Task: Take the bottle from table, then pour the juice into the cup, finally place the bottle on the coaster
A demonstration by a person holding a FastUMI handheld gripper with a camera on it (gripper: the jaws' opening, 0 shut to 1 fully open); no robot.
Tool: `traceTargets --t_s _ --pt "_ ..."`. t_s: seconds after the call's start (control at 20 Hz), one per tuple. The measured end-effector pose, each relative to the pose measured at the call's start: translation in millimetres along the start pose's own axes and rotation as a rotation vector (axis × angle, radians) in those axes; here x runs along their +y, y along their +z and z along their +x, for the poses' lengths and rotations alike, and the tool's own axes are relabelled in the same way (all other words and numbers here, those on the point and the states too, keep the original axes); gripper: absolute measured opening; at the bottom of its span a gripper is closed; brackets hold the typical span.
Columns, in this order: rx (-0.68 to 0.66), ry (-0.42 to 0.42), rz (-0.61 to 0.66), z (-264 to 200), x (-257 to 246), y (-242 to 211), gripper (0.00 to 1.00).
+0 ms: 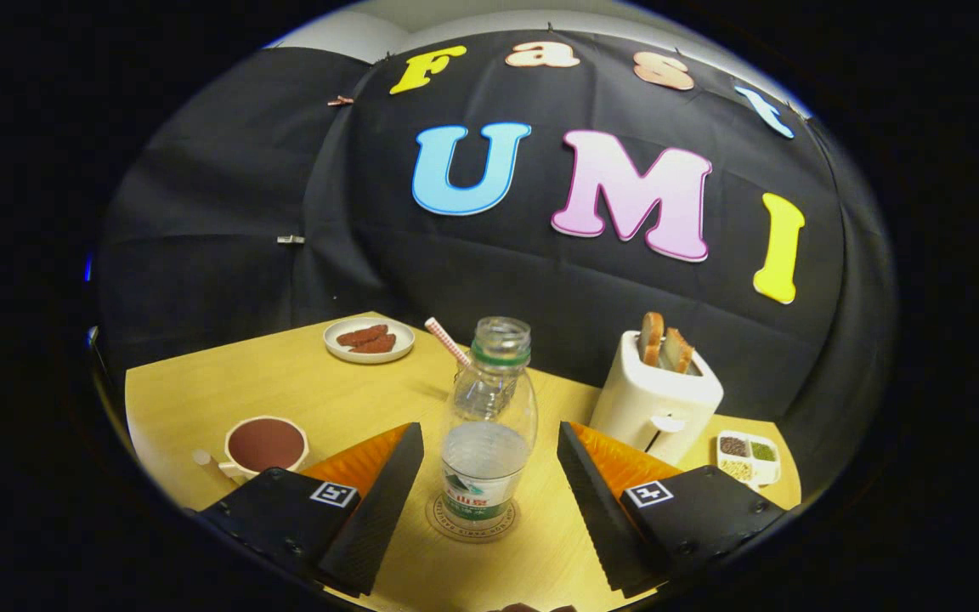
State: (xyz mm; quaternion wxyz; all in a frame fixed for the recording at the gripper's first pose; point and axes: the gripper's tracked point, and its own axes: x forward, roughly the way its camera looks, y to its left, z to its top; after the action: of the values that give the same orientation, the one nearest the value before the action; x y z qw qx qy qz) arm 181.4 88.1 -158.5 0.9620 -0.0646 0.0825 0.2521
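A clear plastic bottle (489, 425), uncapped and about half full of clear liquid, stands upright on a round wooden coaster (472, 520) on the yellow table. My gripper (488, 510) is open, one finger on each side of the bottle's lower half with a gap on both sides, neither touching it. A white cup (265, 446) holding dark reddish liquid sits left of the left finger. A red-and-white striped straw (447, 342) shows behind the bottle's shoulder.
A white toaster (658, 406) with two bread slices stands right of the bottle. A small plate of reddish food (368, 340) lies at the far side of the table (285, 382). A divided dish of seeds (748, 457) sits near the right edge.
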Motion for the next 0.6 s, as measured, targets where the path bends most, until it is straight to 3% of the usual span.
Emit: traceTargets --t_s 0.2,0.35,0.6 --pt "-0.067 -0.019 -0.005 -41.3 -8.9 51.0 0.98" --pt "-0.097 -0.072 -0.047 -76.1 -24.3 82.9 0.98" --pt "-0.121 -0.158 -0.014 -140.3 -32.5 123.6 0.98"
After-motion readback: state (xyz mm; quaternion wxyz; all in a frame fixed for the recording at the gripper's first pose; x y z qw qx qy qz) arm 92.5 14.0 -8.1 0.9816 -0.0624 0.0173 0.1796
